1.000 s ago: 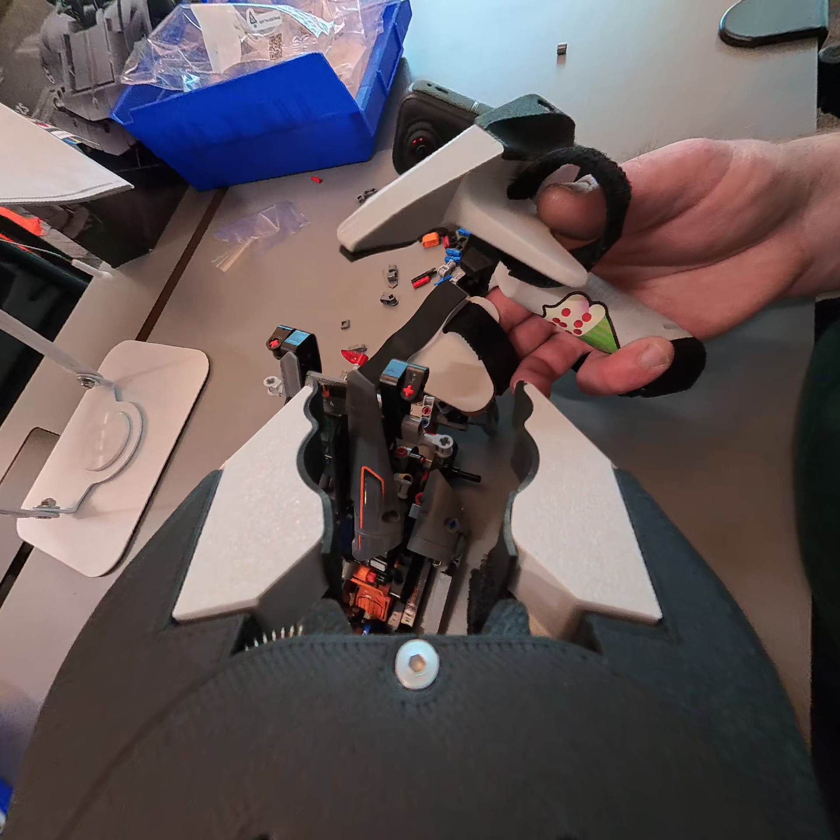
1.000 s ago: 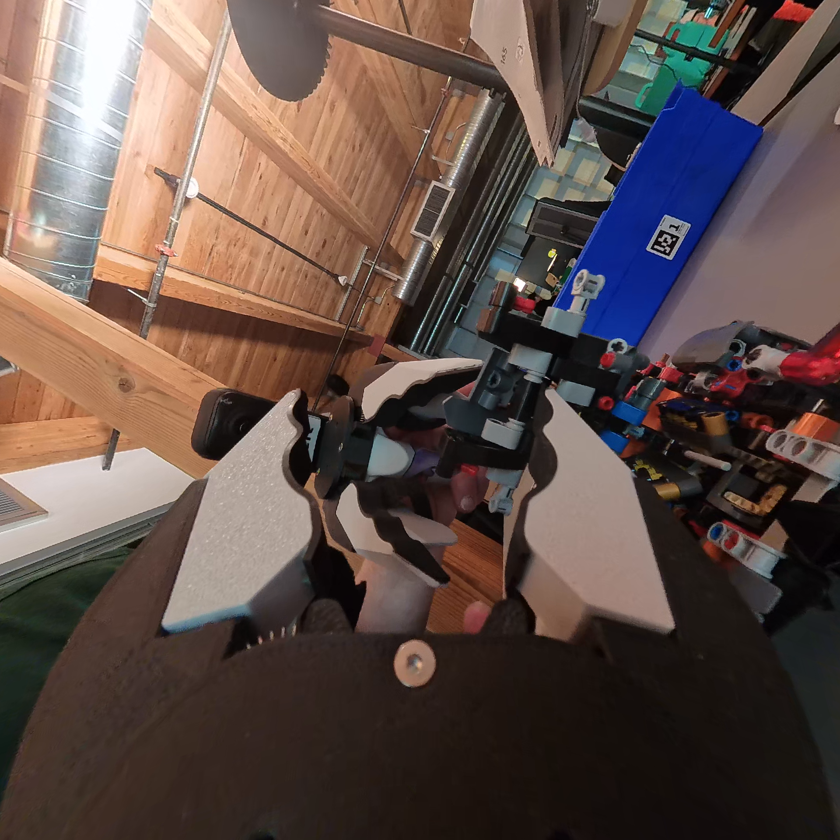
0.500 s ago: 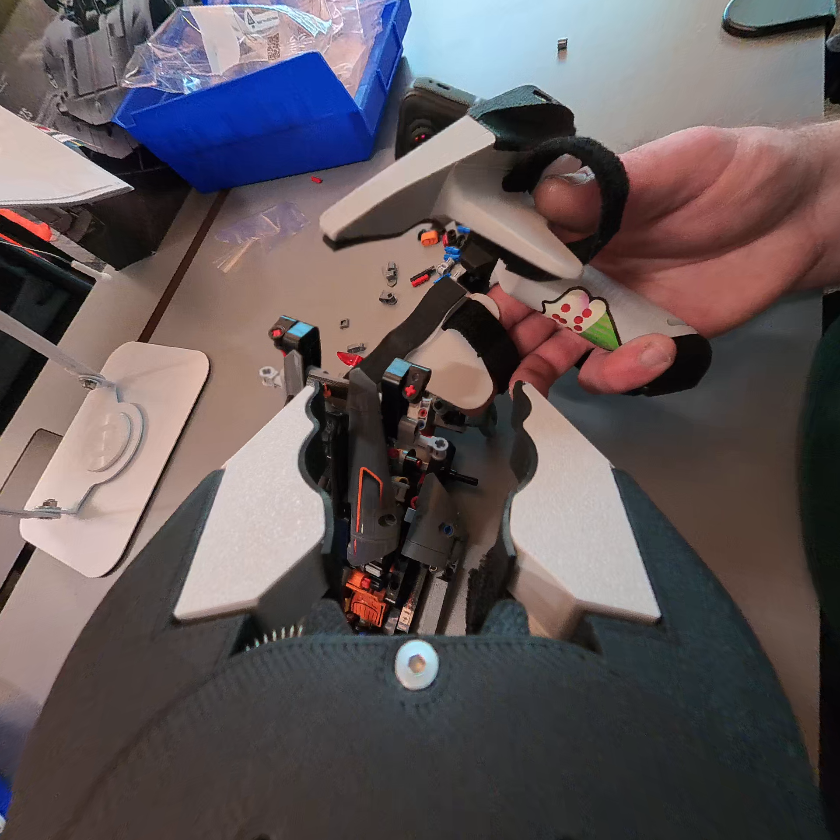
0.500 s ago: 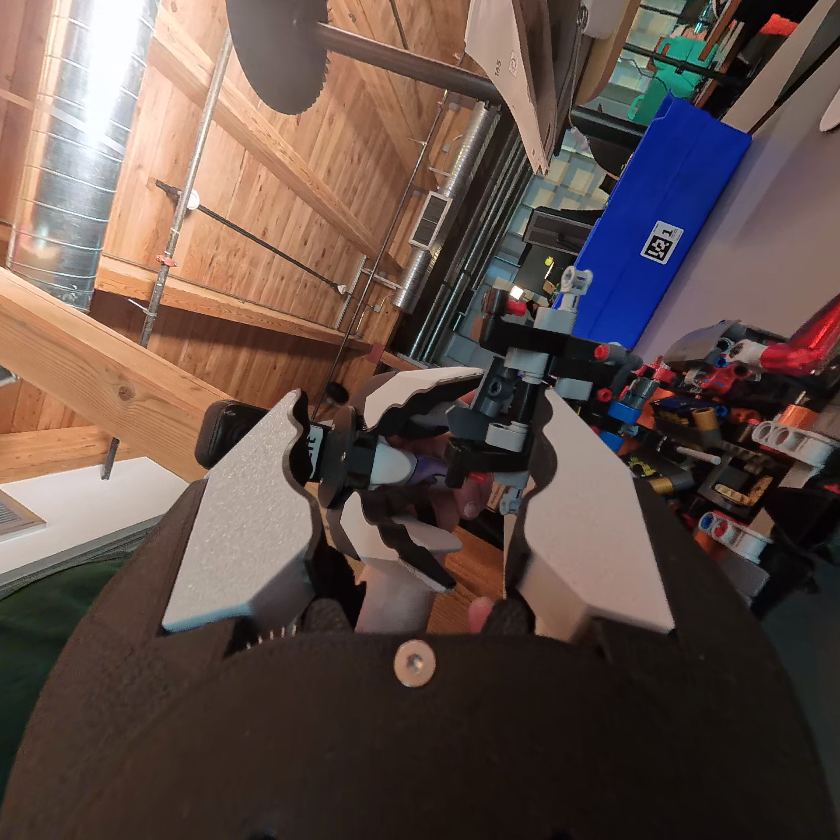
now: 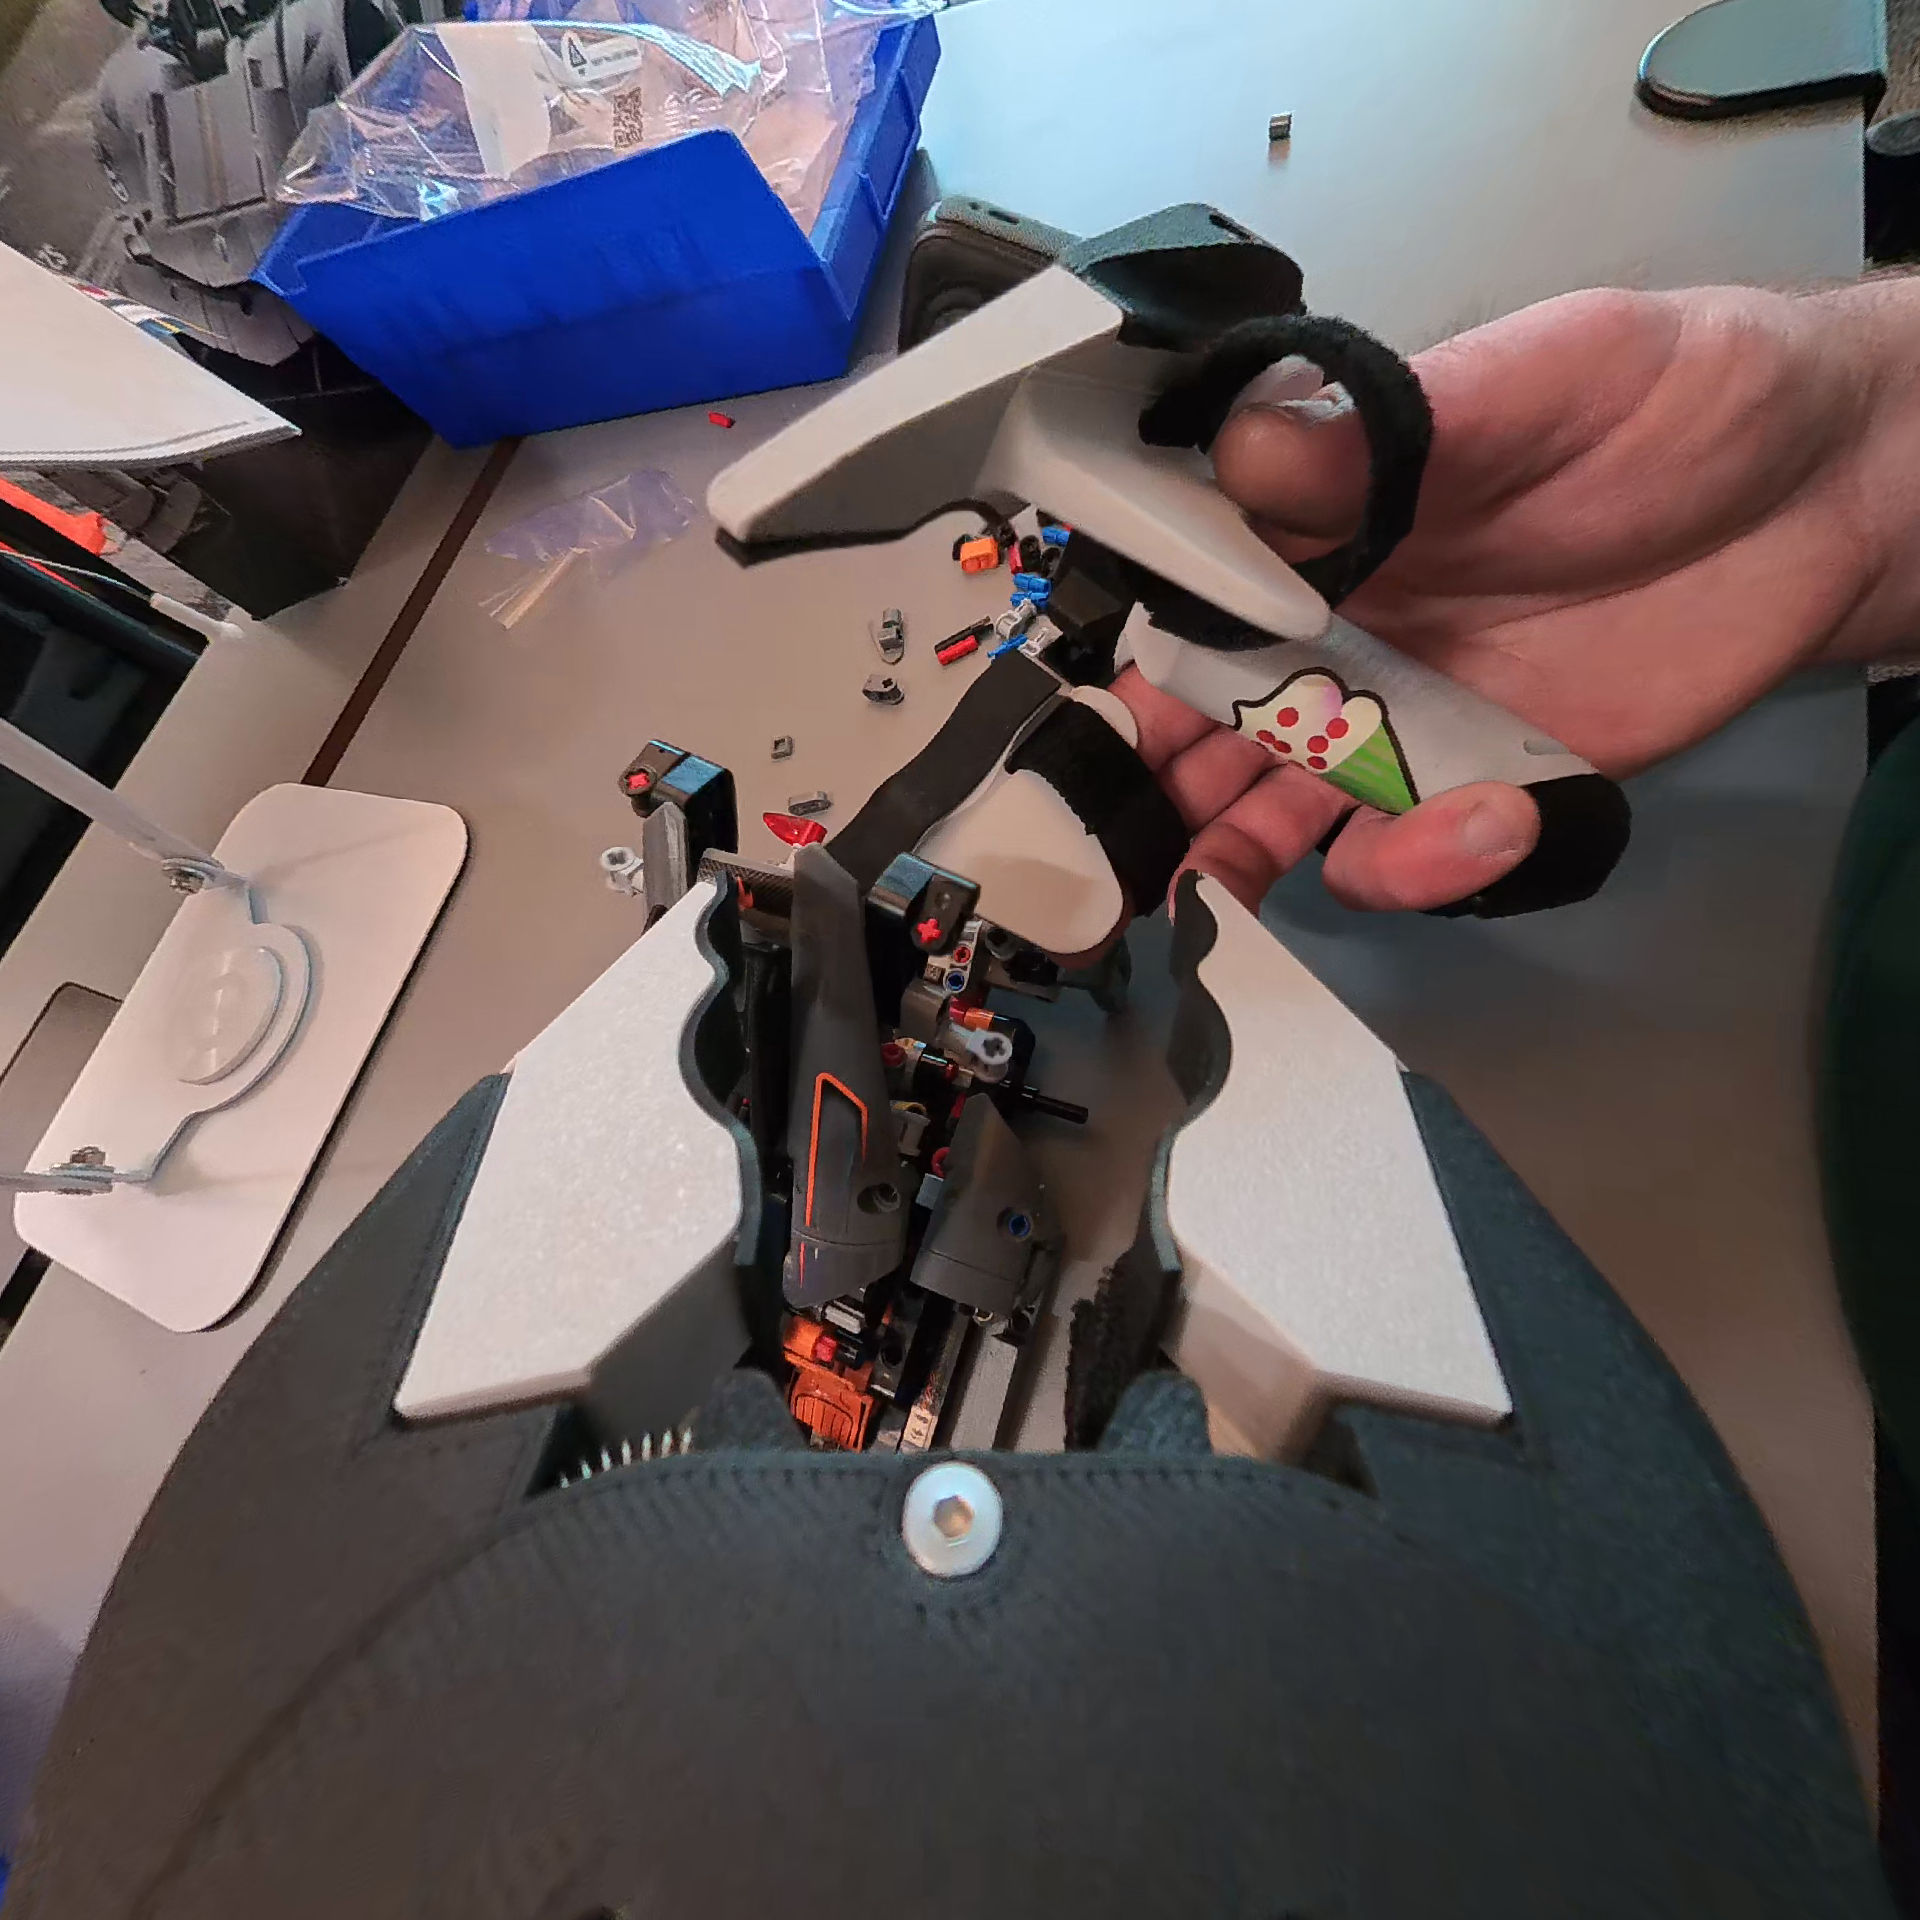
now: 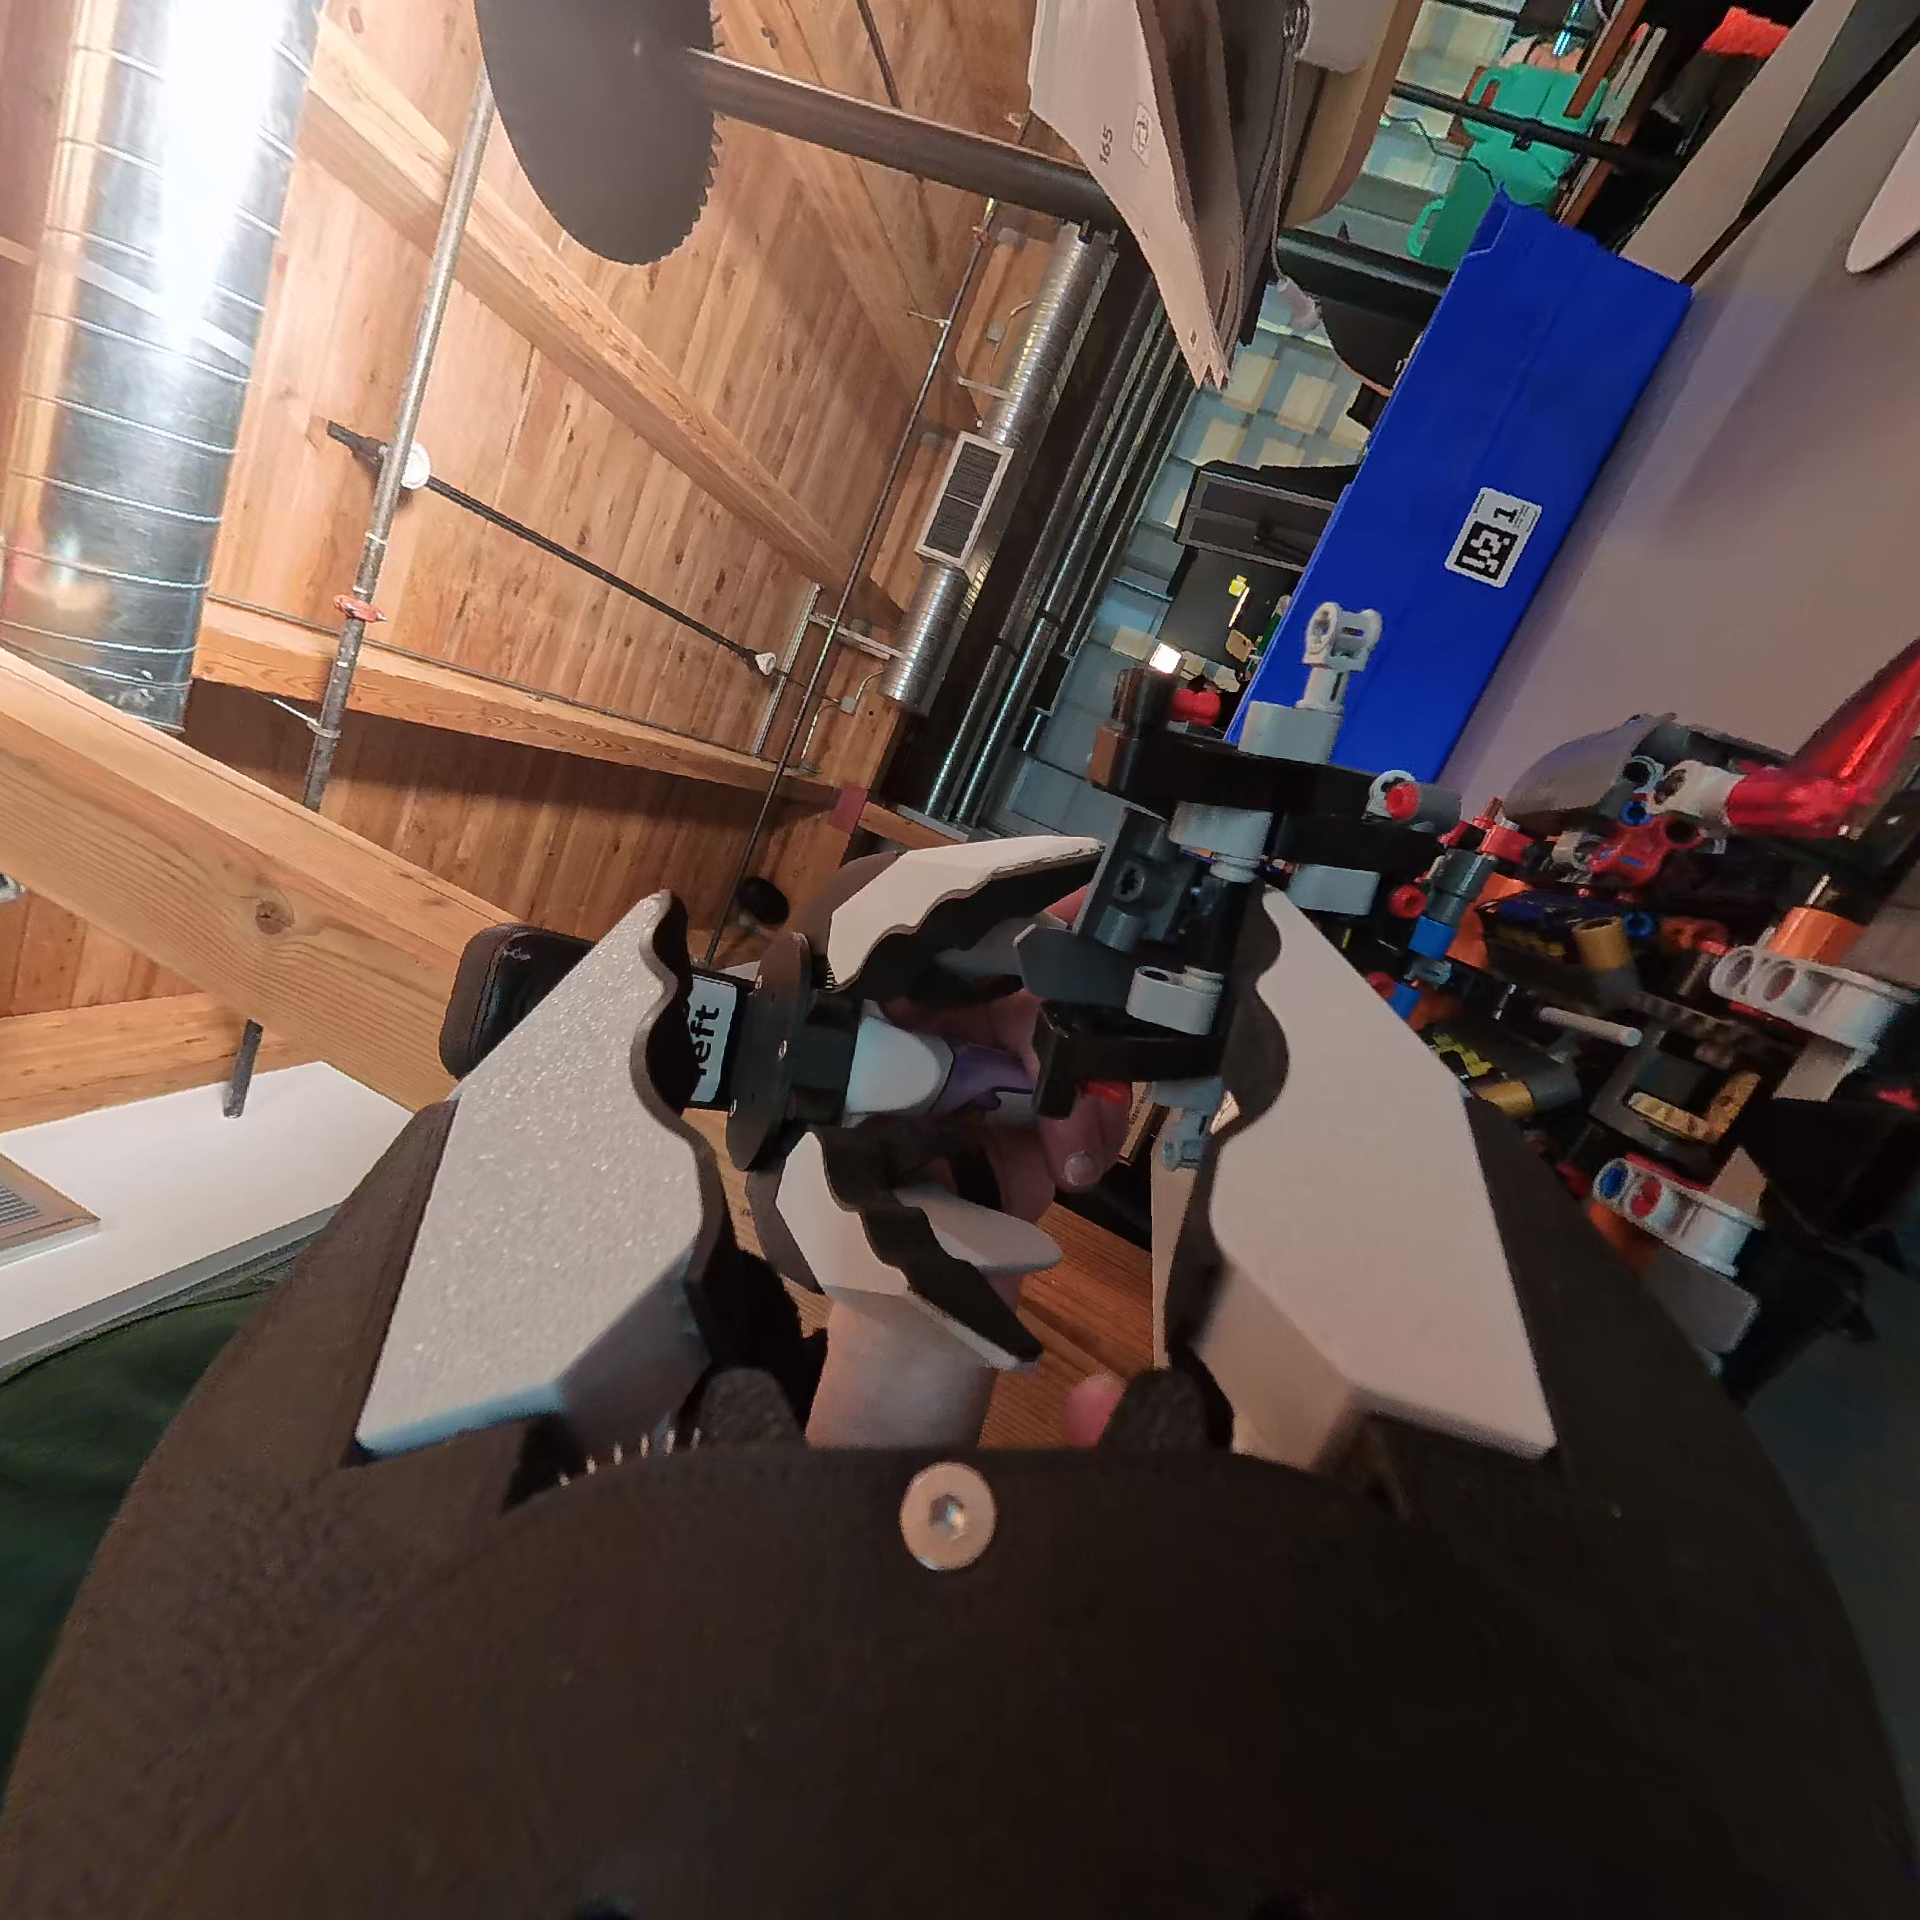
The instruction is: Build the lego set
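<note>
Left gripper [image 5: 951, 1023]: my own view looks down on it; fingers stand apart, straddling the lego model [image 5: 862, 1164]. The left finger [image 5: 613, 1122] lies against the model's flank; the right finger stands clear of it.
Lego model, place: on the grey table [image 5: 623, 665], between my left fingers, running under the gripper body.
Lego model, axis: long axis runs away from the left camera, along the fingers; a dark grey panel with orange trim [image 5: 836, 1132] lies on top along the same line.
Right gripper [image 5: 904, 665]: seen whole only in the left view, held by a hand [image 5: 1558, 582] above the table; fingers spread wide, lower tip down at the model's far end.
Right wrist view only: the right gripper [image 6: 961, 1049] is tilted; I see the left gripper's fingers head-on, and the model's grey-and-black end assembly [image 6: 1195, 862] just beside my right finger. Whether it touches, I cannot tell.
Loose parts [image 5: 966, 623]: a scatter of small pieces beyond the model; too small to count surely.
Count, far side: one blue bin [image 5: 582, 281] holding clear plastic bags [image 5: 540, 114]; one white plate with a wire bracket [image 5: 239, 1049] at left.
</note>
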Tool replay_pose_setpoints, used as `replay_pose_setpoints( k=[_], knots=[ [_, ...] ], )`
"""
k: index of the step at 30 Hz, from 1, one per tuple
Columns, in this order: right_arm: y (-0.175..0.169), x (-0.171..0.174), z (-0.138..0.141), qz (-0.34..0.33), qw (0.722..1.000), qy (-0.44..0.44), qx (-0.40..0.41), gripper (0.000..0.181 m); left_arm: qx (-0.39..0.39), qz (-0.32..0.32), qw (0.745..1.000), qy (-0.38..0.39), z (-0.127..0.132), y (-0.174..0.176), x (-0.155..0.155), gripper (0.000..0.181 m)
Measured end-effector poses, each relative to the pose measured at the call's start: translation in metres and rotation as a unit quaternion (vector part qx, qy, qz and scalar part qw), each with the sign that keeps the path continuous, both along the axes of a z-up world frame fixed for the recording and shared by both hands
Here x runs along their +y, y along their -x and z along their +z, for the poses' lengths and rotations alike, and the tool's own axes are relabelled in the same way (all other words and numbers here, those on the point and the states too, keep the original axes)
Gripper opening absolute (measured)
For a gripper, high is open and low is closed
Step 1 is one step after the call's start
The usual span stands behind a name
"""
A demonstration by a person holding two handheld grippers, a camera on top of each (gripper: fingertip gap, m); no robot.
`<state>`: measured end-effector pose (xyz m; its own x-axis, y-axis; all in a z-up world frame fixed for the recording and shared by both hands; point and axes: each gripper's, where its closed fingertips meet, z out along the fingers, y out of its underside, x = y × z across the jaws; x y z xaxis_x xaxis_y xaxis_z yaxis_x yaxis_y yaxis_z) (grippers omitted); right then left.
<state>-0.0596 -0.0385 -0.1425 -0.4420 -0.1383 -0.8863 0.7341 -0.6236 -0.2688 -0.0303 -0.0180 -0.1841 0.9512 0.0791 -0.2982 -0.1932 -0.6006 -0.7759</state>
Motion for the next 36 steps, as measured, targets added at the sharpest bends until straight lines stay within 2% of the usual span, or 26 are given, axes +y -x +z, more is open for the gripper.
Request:
replay_pose_setpoints(
  k=[6,28,33,36],
  knots=[
    [-0.004,-0.003,-0.001,0.008,1.000,0.003,-0.002,0.102,-0.004,0.001,1.000,-0.008,0.002,0.001,-0.002,0.077],
    [0.003,-0.004,0.004,0.001,1.000,0.009,0.001,0.108,0.006,0.009,1.000,-0.006,-0.002,0.003,-0.004,0.078],
    [0.002,-0.005,0.003,0.004,1.000,0.010,0.003,0.105,0.068,0.029,0.997,0.009,-0.003,0.008,-0.009,0.083],
    [0.001,-0.006,0.004,0.009,1.000,0.007,0.006,0.105,0.135,0.043,0.988,0.062,-0.011,0.017,-0.021,0.083]
  ],
)
